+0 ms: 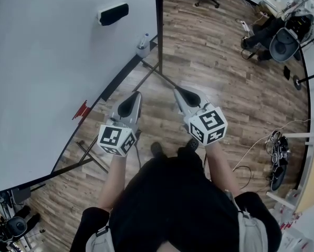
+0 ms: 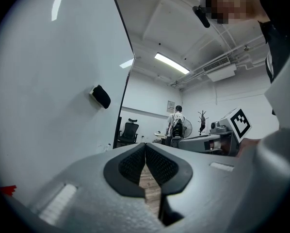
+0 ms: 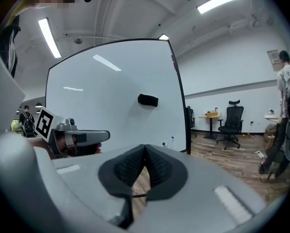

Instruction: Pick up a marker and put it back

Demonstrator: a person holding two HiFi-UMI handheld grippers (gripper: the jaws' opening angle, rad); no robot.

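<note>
Ribbed black pads [image 3: 157, 171] of right gripper [image 3: 144, 148] pressed together at the tips, nothing held; a sliver of wooden floor [image 1: 225, 72] visible through the gap lower down. Likewise on left gripper [image 2: 145, 145]: tips meeting, empty. Both side by side over the floor, low in the middle of the head view, pointing up the frame.

Black-and-white square patterns on right cube [image 1: 207, 124] and left cube [image 1: 115, 139], just behind the jaws.

Further out, a small white marker [image 1: 143, 40] with a blue tip, apparently standing in a little holder at the lower right corner of the whiteboard [image 1: 52, 62]. Upper middle of the head view, well apart from both sets of jaws, above them in frame and nearer the left gripper's line. Seen just up and right of the closed tips in the right gripper view.

Black eraser [image 1: 113, 13] on the whiteboard, upper left of the head view. Small red piece [image 1: 82, 109] at the board's edge, left of the left gripper. Black office chair [image 3: 231, 118] at middle right of the right gripper view. Standing person [image 2: 175, 123], back turned, near the centre of the left gripper view.
</note>
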